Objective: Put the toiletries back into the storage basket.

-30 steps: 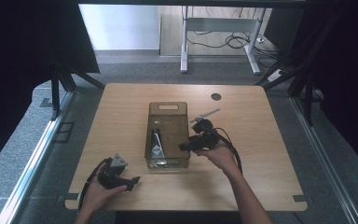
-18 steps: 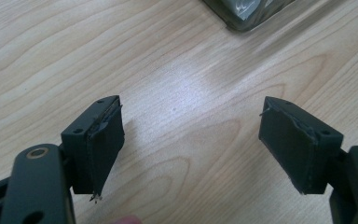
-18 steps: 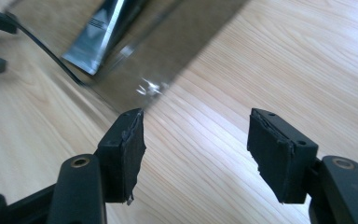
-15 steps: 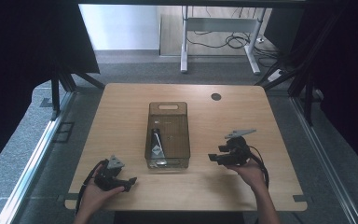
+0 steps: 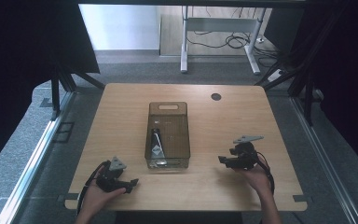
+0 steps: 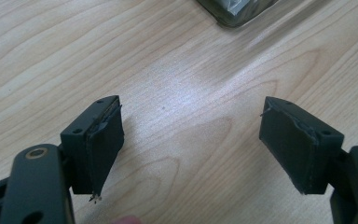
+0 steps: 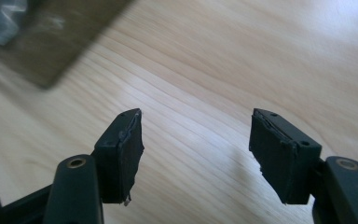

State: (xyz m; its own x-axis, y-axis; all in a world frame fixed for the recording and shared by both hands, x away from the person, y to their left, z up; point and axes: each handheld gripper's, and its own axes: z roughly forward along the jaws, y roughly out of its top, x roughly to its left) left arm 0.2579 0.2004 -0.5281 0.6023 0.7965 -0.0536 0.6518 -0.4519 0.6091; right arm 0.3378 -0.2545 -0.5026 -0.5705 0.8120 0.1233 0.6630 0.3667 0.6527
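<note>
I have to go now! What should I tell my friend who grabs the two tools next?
Left tool: open, nothing in it, low at the table's near left edge.
Right tool: jaws have just been opening, nothing between them, right of the bin.
The dark tube lies inside the bin.
Done: tube looks put away, right tool pulled back.
Left: probably nothing more to put in; check.

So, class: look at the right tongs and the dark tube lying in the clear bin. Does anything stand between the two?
Yes: the bin's own wall. The right tongs sit open and empty on the table's bare wood, right of the transparent bin. The dark tube lies inside on the bin floor, so a sideways reach meets that wall; from above nothing visible covers it.
</note>
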